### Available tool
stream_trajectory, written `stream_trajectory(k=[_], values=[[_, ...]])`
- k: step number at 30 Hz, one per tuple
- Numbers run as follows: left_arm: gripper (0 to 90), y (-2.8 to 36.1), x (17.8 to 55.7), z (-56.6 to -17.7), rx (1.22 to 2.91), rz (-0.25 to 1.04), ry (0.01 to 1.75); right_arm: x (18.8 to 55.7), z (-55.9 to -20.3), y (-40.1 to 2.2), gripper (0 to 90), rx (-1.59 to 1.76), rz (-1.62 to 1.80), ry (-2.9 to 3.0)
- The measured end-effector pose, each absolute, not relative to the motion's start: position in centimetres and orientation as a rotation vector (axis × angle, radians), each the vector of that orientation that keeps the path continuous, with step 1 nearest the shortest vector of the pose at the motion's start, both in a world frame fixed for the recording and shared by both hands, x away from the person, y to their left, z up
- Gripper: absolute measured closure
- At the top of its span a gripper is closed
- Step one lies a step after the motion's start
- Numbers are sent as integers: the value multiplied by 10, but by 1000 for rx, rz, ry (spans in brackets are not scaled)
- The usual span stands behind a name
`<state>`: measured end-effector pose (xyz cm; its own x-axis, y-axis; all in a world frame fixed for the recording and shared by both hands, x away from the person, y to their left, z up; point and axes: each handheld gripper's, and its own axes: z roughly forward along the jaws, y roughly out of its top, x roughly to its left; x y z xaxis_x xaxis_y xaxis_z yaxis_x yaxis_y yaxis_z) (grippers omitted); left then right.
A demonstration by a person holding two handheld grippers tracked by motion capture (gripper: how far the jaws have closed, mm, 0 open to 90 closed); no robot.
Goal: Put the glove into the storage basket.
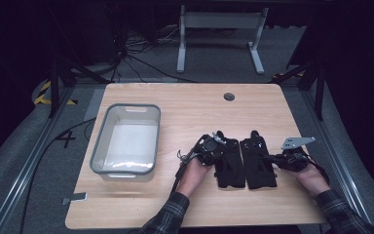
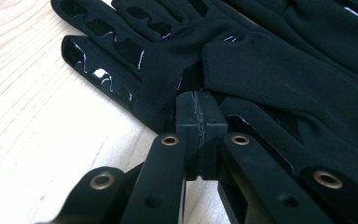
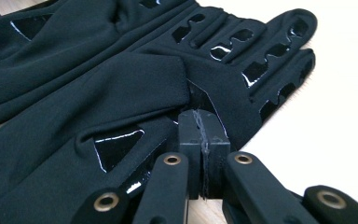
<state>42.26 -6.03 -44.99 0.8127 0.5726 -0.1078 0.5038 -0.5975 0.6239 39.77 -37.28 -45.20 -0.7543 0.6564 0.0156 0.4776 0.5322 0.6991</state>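
Two black gloves lie flat side by side on the wooden table, fingers pointing away from the person. My left gripper (image 1: 220, 155) comes at the left glove (image 1: 230, 165) from its left side. In the left gripper view its pads are pressed together, so the left gripper (image 2: 200, 100) is shut, tips at the glove's (image 2: 284, 70) edge by the folded thumb. My right gripper (image 1: 271, 158) reaches the right glove (image 1: 258, 165) from the right. It is shut too, the right gripper (image 3: 203, 119) touching that glove (image 3: 98, 84) at its edge. No fabric shows between either pair of pads.
A grey plastic bin (image 1: 97, 141) stands at the table's left, a pale sheet on its floor. A round cable hole (image 1: 229, 96) sits near the far edge. A small metal bracket (image 1: 75, 198) lies at the front left corner. Bare wood surrounds the gloves.
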Motion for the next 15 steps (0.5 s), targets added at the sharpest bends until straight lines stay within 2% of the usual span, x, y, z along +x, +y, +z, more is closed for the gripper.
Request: stream_trajectory(k=[7,12,15], values=[[888,-56,422,-446,2301,125,800,395,-450,-371,899,933,1049,2520],[749,-47,425,-442,2261,148,856,390,-444,-374,900,912,1095,2516],[611,-41,430,-445,2241,133,906,387,-445,-373,899,896,1084,2537]])
